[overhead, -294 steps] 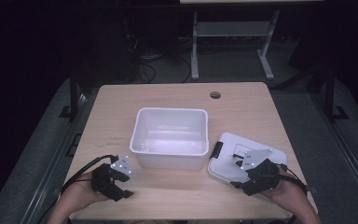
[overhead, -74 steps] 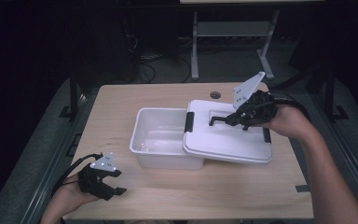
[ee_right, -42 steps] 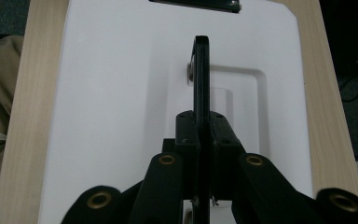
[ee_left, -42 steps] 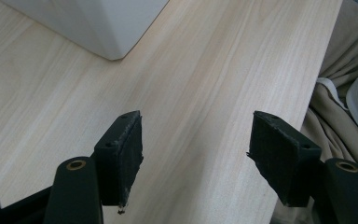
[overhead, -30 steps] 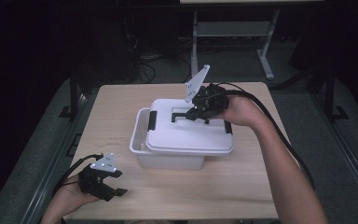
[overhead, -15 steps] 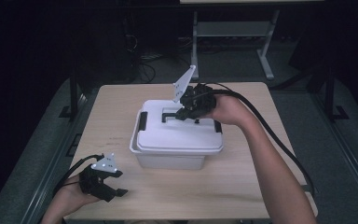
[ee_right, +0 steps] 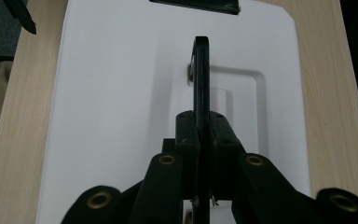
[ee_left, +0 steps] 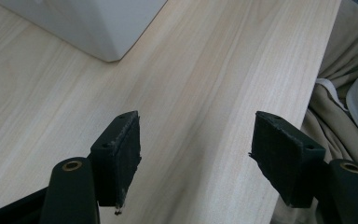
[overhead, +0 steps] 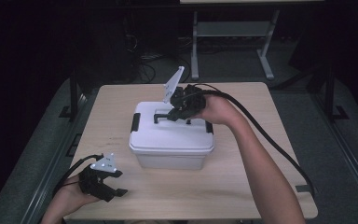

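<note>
Light wood-grain table stands on grey floor. Room beyond is dark. A metal-framed stand sits behind the table, with tangled cables on the floor to its left. Dark rails flank the table.

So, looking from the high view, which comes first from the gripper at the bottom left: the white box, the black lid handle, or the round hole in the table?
From the left gripper:
1. White box, just up and right of it at mid-table.
2. Black lid handle, on top of the lid, clamped in the right gripper.
3. Round hole, near the table's far edge.
</note>
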`<state>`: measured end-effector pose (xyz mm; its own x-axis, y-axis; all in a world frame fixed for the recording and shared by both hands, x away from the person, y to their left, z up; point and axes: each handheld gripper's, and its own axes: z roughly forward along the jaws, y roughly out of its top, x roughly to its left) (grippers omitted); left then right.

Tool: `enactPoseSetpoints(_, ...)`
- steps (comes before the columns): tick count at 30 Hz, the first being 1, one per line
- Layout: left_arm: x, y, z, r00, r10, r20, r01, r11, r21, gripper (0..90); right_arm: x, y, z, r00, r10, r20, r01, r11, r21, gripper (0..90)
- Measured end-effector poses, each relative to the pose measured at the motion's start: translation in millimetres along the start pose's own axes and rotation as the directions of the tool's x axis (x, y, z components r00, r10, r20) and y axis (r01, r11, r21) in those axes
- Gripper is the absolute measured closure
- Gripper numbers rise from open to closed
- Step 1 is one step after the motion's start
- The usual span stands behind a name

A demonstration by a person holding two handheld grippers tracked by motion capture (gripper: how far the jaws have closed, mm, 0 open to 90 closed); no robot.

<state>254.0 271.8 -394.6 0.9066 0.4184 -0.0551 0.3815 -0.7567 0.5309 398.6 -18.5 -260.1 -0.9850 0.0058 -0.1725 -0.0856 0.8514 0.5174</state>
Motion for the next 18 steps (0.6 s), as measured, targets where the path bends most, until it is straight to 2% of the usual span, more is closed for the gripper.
enactPoseSetpoints(6, 0.0, -0.1, -0.3, 1.0, -0.001, -0.001, 0.001, 1.0, -0.002, 32.4, -2.0, 0.3, 10.2, 1.0, 0.008, -0.004, -0.008, 1.0, 0.018, 84.0)
enactPoseSetpoints(18, 0.9, -1.0, -1.6, 1.0, -0.008, 0.0, 0.008, 0.9999, -0.008, 32.4, -9.1, -0.7, 21.2, 0.9995, 0.03, -0.002, -0.03, 1.0, 0.008, 84.0)
